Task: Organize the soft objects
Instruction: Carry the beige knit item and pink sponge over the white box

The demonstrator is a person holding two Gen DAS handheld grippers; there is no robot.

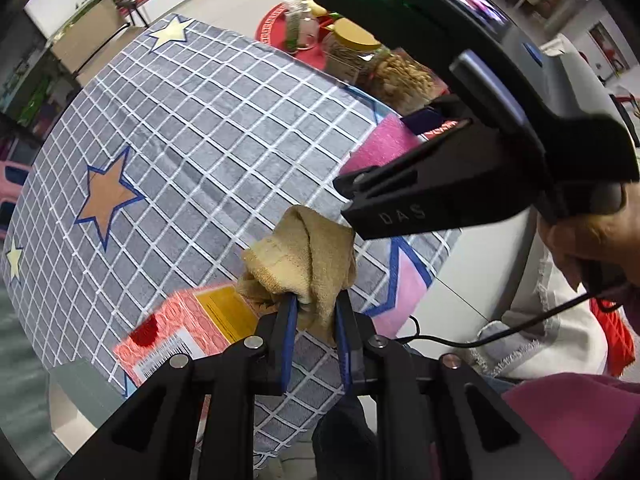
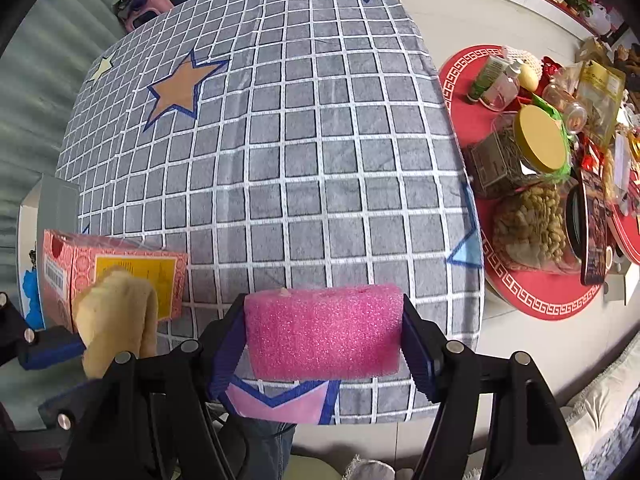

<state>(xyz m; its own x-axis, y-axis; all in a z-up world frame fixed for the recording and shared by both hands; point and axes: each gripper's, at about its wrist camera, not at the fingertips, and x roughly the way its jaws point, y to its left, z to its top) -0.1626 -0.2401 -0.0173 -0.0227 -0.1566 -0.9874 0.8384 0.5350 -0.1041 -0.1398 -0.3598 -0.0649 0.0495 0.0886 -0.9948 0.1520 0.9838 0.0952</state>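
Note:
A crumpled tan cloth [image 1: 304,256] hangs above the near edge of the table, and my left gripper [image 1: 316,304] is shut on its lower folds. The same cloth [image 2: 116,312] shows at the lower left of the right wrist view, beside a blue fingertip [image 2: 52,346] of the left gripper. My right gripper [image 2: 324,320] is shut on a pink foam block [image 2: 324,332], with one pad pressed on each end. In the left wrist view the right gripper's black body [image 1: 440,188] fills the upper right and half hides the foam block [image 1: 380,148].
A grey checked tablecloth with stars [image 2: 300,160] covers the table. A pink patterned box [image 2: 132,268] lies at its near left edge. To the right, a red round mat [image 2: 540,300] carries a yellow-lidded jar [image 2: 540,140], a jar of peanuts [image 2: 532,228] and several bottles.

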